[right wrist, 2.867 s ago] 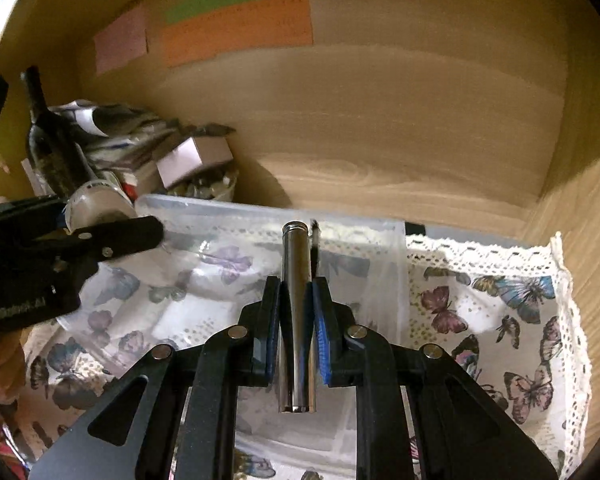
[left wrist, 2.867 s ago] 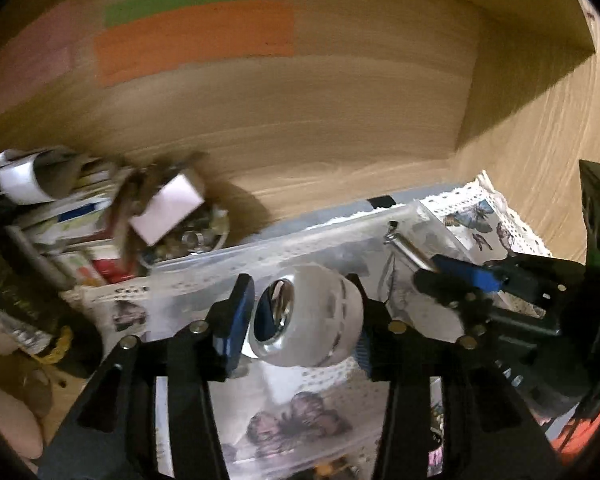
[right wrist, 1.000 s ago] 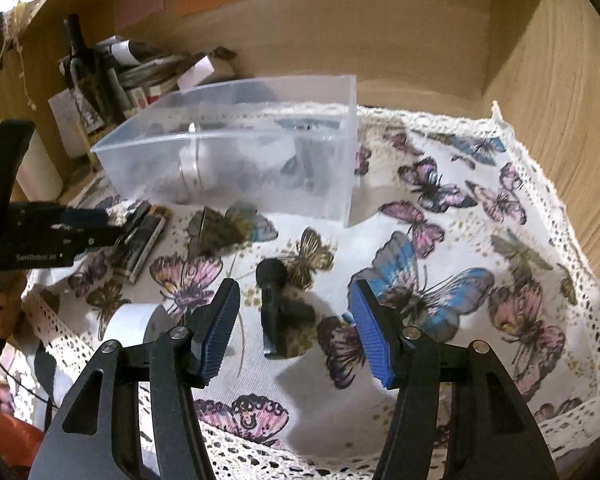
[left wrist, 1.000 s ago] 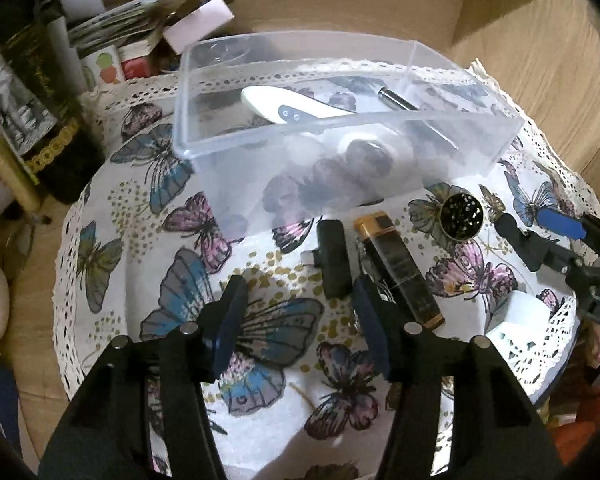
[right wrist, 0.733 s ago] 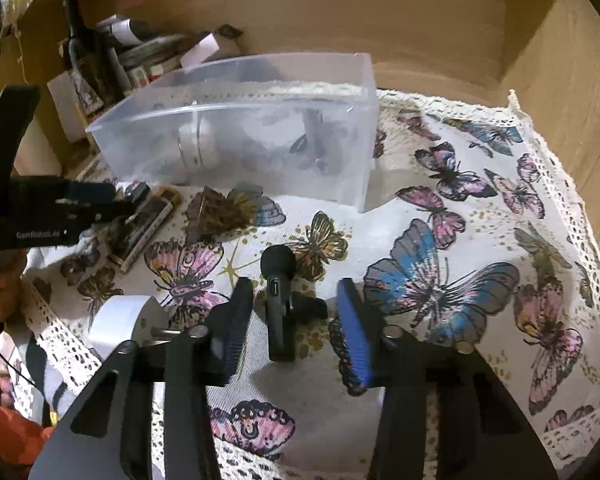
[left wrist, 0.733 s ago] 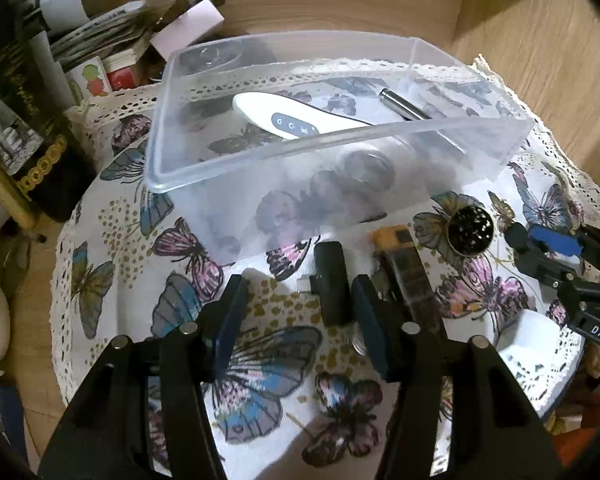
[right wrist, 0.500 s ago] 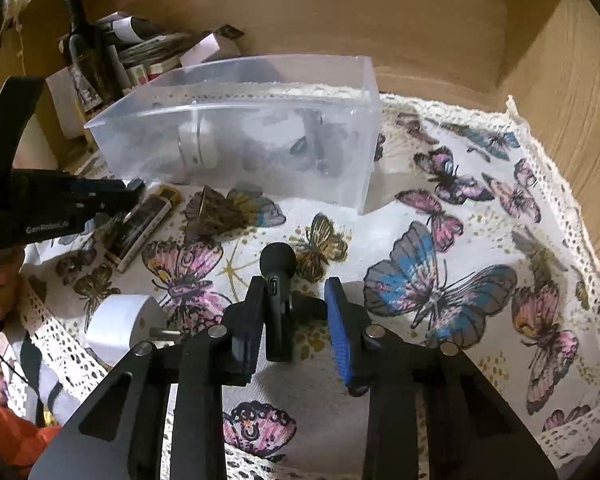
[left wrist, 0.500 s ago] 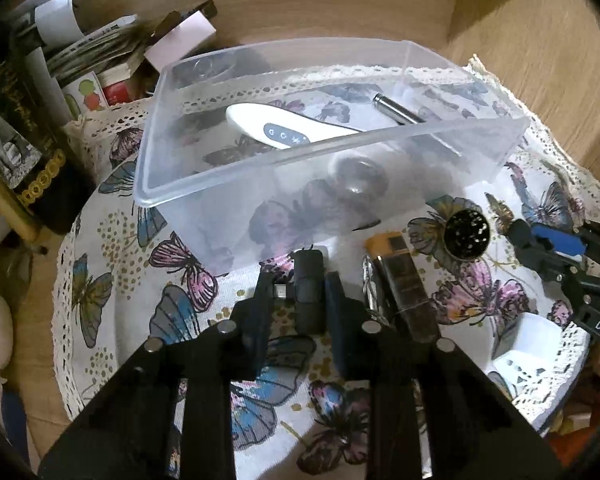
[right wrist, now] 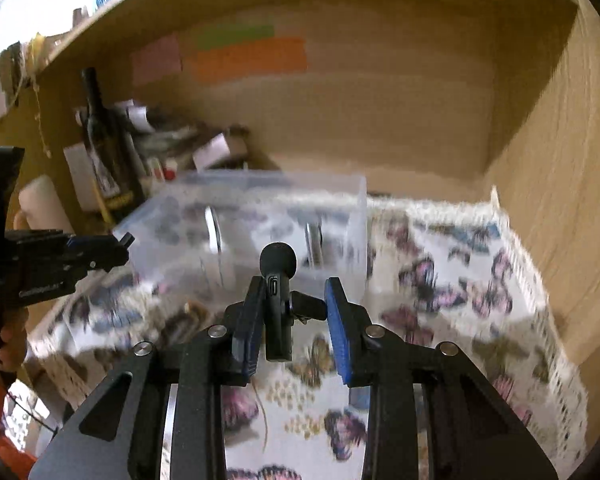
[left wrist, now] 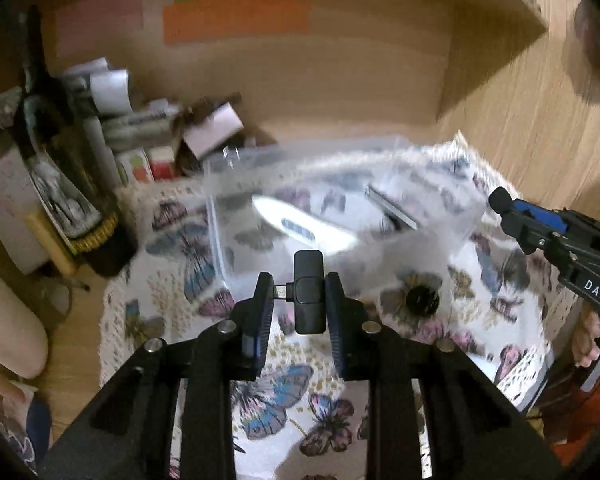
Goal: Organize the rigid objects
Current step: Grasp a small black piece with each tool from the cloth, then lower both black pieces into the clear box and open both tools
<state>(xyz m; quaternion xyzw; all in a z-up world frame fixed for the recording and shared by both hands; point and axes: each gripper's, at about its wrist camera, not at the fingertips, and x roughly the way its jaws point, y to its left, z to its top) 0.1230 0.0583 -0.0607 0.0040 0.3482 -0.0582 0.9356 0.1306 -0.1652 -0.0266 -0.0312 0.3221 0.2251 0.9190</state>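
Note:
My left gripper (left wrist: 298,306) is shut on a small black plug-in receiver (left wrist: 309,292) and holds it up in front of the clear plastic bin (left wrist: 340,200). The bin holds a white handheld device (left wrist: 300,226) and a metal tube (left wrist: 390,208). My right gripper (right wrist: 294,312) is shut on a small black clip-on microphone (right wrist: 278,300) with a round foam head, held above the butterfly cloth (right wrist: 440,280) before the bin (right wrist: 252,220). The right gripper also shows in the left wrist view (left wrist: 500,204); the left gripper shows in the right wrist view (right wrist: 126,242).
A round black grinder (left wrist: 422,300) lies on the butterfly cloth (left wrist: 284,400). A dark bottle (left wrist: 60,168), boxes and papers (left wrist: 160,128) crowd the back left corner. Wooden walls (right wrist: 560,160) close in at the back and right. Coloured notes (left wrist: 236,16) are stuck on the back wall.
Both grippers closed on their objects and lifted them off the cloth. The views have tilted up toward the bin and back wall, with motion blur.

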